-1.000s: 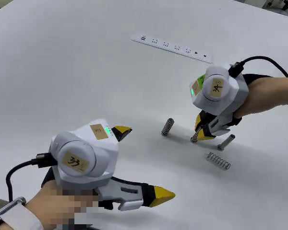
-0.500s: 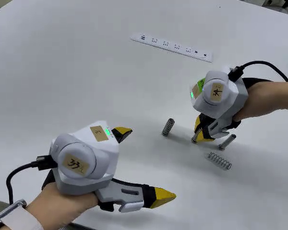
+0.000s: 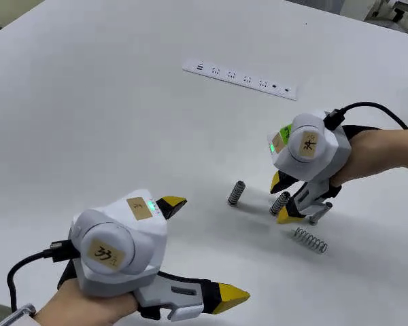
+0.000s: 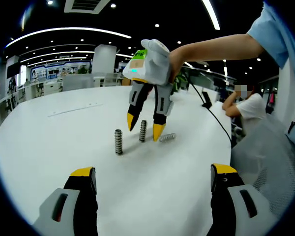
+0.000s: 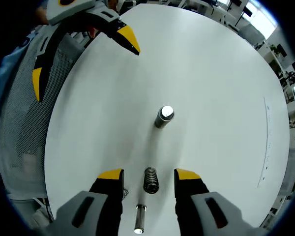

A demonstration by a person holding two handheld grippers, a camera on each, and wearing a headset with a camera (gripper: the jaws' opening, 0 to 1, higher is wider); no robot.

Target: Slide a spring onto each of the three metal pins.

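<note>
The right gripper (image 3: pixel 281 199) has just let go. Its jaws now stand apart around a second sprung pin (image 3: pixel 280 203), left upright on the white table (image 3: pixel 122 102) near the first sprung pin (image 3: pixel 236 193). A bare pin (image 3: pixel 319 214) and a loose spring (image 3: pixel 309 240) lie just beside. The left gripper (image 3: pixel 202 248) hovers with jaws wide and empty. Two pins look done, with one to go.
</note>
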